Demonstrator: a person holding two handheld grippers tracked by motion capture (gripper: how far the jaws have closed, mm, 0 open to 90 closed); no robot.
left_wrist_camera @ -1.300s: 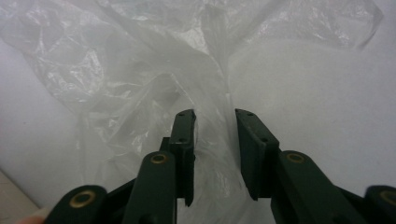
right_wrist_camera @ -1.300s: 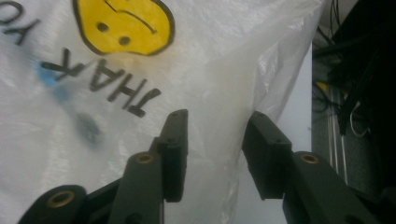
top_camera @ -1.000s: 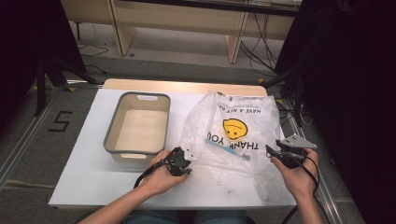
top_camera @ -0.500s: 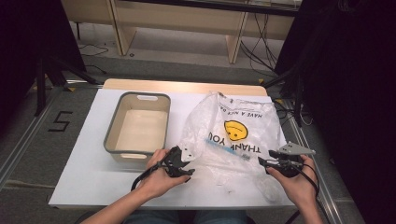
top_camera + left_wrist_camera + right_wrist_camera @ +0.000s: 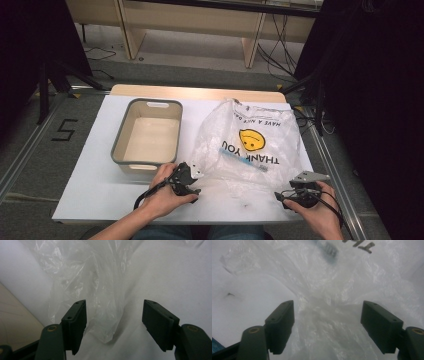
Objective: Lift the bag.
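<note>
Both grippers' jaws just opened, spread and empty: bag handle [image 5: 107, 322] loose between left gripper [image 5: 113, 325] pads, right gripper [image 5: 327, 327] straddling plastic bag [image 5: 250, 145] edge

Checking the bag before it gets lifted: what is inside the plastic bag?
Through the clear plastic bag, a slim blue stick-like item shows beneath the printing. The crumpled folds nearer the person hide anything else.
</note>
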